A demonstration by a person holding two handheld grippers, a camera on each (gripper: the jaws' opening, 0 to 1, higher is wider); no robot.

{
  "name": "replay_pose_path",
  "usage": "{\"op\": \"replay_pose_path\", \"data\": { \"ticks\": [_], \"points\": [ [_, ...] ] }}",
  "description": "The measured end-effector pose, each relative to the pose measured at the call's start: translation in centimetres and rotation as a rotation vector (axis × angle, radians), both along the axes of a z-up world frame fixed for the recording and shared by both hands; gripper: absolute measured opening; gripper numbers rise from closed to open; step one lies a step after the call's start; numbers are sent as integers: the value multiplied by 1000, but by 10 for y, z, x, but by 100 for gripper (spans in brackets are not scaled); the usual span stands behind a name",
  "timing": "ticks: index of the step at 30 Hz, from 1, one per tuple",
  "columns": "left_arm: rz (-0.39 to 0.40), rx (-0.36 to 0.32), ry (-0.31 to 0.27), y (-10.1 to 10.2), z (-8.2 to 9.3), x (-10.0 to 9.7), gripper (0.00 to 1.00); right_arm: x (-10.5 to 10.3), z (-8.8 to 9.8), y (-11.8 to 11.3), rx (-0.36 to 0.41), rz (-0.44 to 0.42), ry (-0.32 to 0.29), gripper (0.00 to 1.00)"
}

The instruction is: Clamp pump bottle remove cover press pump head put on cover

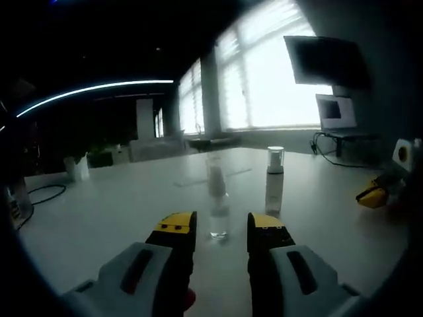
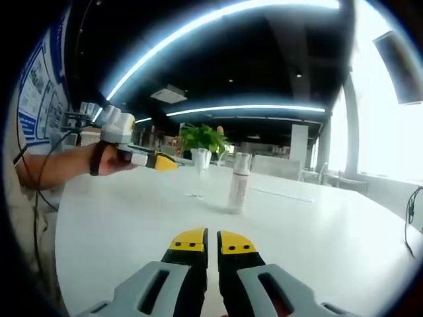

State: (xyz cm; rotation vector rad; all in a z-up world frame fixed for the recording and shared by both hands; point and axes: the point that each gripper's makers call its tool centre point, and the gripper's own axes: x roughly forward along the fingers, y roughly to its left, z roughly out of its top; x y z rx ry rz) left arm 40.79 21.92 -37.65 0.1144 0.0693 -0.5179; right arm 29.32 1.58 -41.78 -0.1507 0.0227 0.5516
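A slim white pump bottle (image 1: 274,188) with a clear cover (image 1: 275,158) on top stands upright on the white table (image 1: 119,205). My left gripper (image 1: 221,228) is open and empty, a little short of the bottle, which lies ahead and slightly right of its jaws. In the right gripper view the same bottle (image 2: 238,183) stands mid-table, well ahead of my right gripper (image 2: 211,243), whose jaws are shut with nothing between them. A person's hand holds the left gripper (image 2: 147,159) above the table at the left. The right gripper's yellow tip (image 1: 372,195) shows at the right.
A clear glass (image 1: 217,198) stands just ahead of the left jaws, left of the bottle; it is also beside the bottle as the glass (image 2: 198,168). A potted plant (image 2: 201,139) sits behind. Cables (image 1: 46,193) and a monitor (image 1: 336,112) lie near the table edges.
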Motion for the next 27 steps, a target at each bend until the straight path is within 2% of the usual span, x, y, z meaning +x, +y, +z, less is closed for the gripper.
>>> {"op": "replay_pose_path", "data": {
  "ticks": [4,17,19,21,27],
  "points": [
    [-1,5,7,-4,-3,12,26,0,0,0,2,0,-1,1],
    [4,-8,55,-24,-20,32,30,-2,1,1,-5,-1,-7,1],
    [12,-13,71,-23,-23,37,30,-2,1,1,-5,-1,-8,1],
    [10,-34,93,-21,-27,52,30,-2,1,1,-6,-1,-9,1],
    [22,-55,105,-21,-30,62,30,-2,2,1,-6,3,-10,1]
  ]
}}
